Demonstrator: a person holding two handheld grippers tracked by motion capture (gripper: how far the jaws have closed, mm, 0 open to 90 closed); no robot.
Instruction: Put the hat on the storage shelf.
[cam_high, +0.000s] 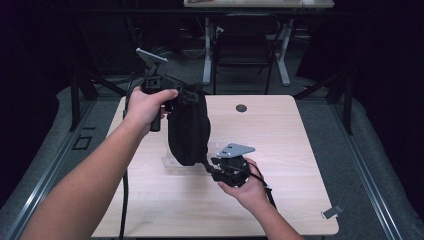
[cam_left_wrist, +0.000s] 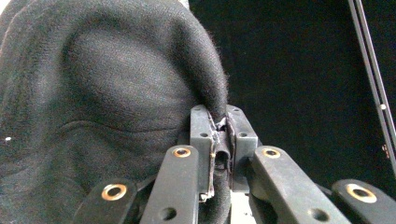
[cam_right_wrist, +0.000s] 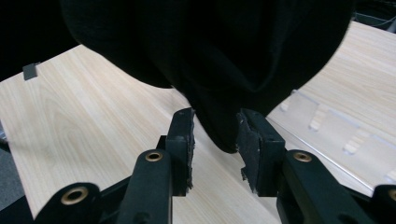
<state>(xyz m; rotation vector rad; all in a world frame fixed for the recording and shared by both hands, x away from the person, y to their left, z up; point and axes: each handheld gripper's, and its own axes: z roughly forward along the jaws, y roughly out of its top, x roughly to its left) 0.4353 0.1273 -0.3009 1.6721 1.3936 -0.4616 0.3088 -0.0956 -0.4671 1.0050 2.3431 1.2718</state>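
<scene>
black fabric garment (cam_high: 188, 131): 1, hanging | left claw (cam_high: 192, 93): clamped on its top edge | right claw (cam_high: 212, 167): parted around its lower tip | pale wooden worktop (cam_high: 280, 150): 1

My tongs' jaws are black with brass-coloured rivets; the cloth (cam_high: 187, 130) I hold is plain black — no pattern. The table (cam_high: 280, 150) is pale wood-grain, with a clear plastic tray (cam_right_wrist: 336, 135) at three o'clock.

No readable text or labels

A dark recording lab or studio: black curtains all round, a pale wooden table (cam_high: 280, 130), a chair (cam_high: 245, 50) at twelve o'clock, grey carpet (cam_high: 350, 150).
</scene>
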